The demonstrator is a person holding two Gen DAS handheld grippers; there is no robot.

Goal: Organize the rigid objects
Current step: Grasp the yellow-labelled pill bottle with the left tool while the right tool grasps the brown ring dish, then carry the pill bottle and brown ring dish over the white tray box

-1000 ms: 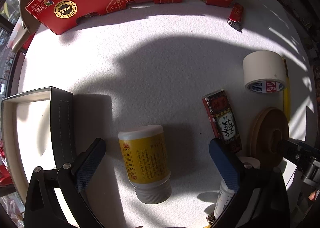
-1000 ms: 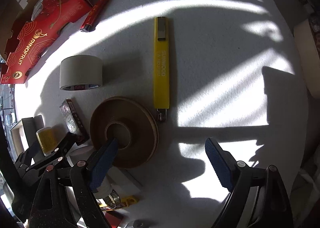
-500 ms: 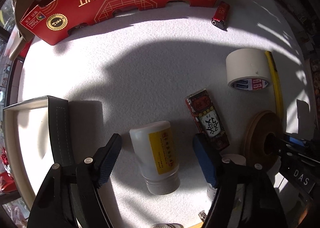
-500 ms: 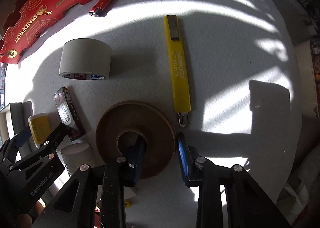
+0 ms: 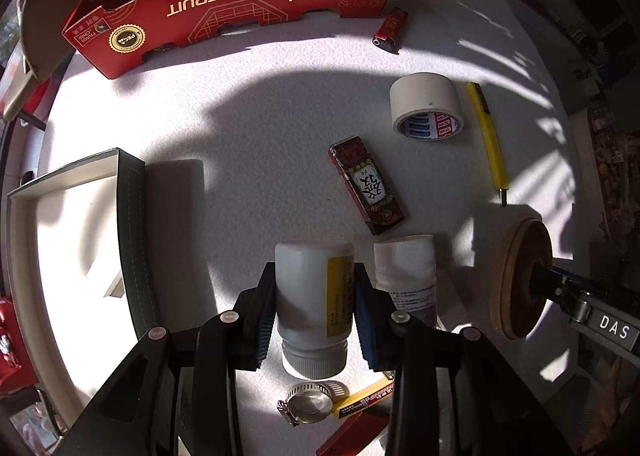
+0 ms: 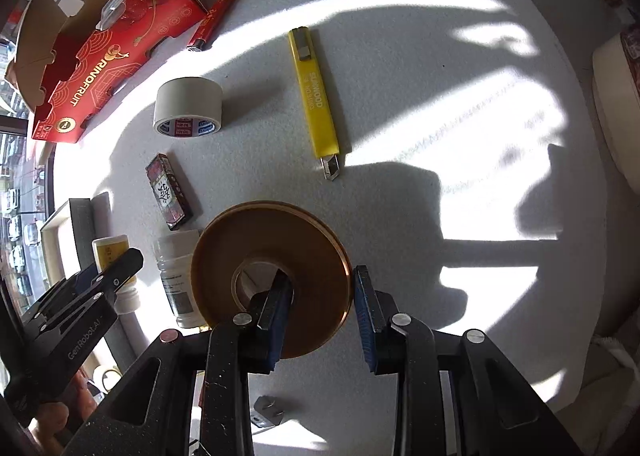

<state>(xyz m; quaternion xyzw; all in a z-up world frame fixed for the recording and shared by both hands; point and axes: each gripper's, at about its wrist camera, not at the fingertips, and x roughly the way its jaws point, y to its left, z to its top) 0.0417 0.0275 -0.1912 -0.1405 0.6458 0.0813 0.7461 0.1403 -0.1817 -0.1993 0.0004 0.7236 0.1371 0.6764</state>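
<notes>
1. We saw the left gripper closing, its blue pads pressed against both sides of the yellow-labelled white bottle, near the table's near edge.
2. The right gripper was clamped on the brown tape disc: one finger stood in the centre hole, the other outside the rim.
3. We counted two bottles; the second white bottle lay just beside the held one.
4. On the white table we counted one cream tape roll, one yellow utility knife, one small red patterned box and one red lighter.
5. One red fruit carton stood at the far edge; one open tray sat at the left edge.
</notes>
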